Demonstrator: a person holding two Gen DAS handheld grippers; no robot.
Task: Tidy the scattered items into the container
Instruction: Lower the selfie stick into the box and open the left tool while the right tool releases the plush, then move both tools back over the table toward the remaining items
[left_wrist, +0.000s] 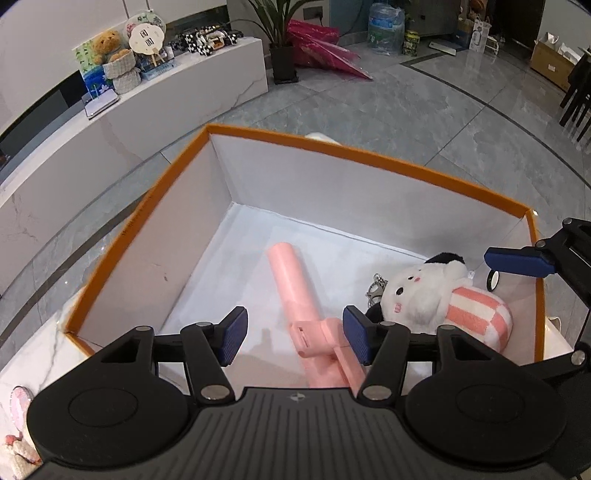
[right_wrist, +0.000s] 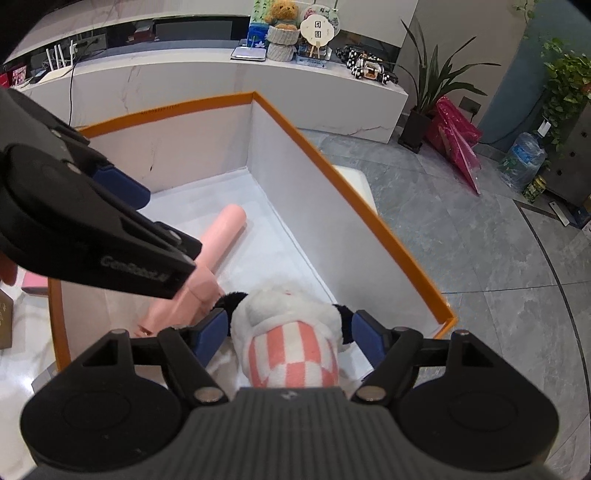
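Observation:
An orange-rimmed white box (left_wrist: 369, 151) (right_wrist: 351, 192) stands on a marble tabletop. A pink tube-shaped thing with a folded handle (left_wrist: 291, 284) (right_wrist: 225, 229) lies on the box floor. My left gripper (left_wrist: 294, 334) hovers open above its handle end, and neither pad touches it. A white plush with black ears and a pink-checked body (left_wrist: 424, 295) (right_wrist: 291, 354) rests in the near right corner, with a metal keyring (left_wrist: 375, 286) beside it. My right gripper (right_wrist: 289, 332) straddles the plush. Its pads stand just off the plush, so it is open.
A small black ring (left_wrist: 493, 280) lies by the plush. Loose pink items (left_wrist: 18, 406) remain on the tabletop left of the box. A white bench with a teddy bear (left_wrist: 107, 44), a potted plant (left_wrist: 282, 62) and a water bottle (left_wrist: 386, 27) stand beyond on the grey floor.

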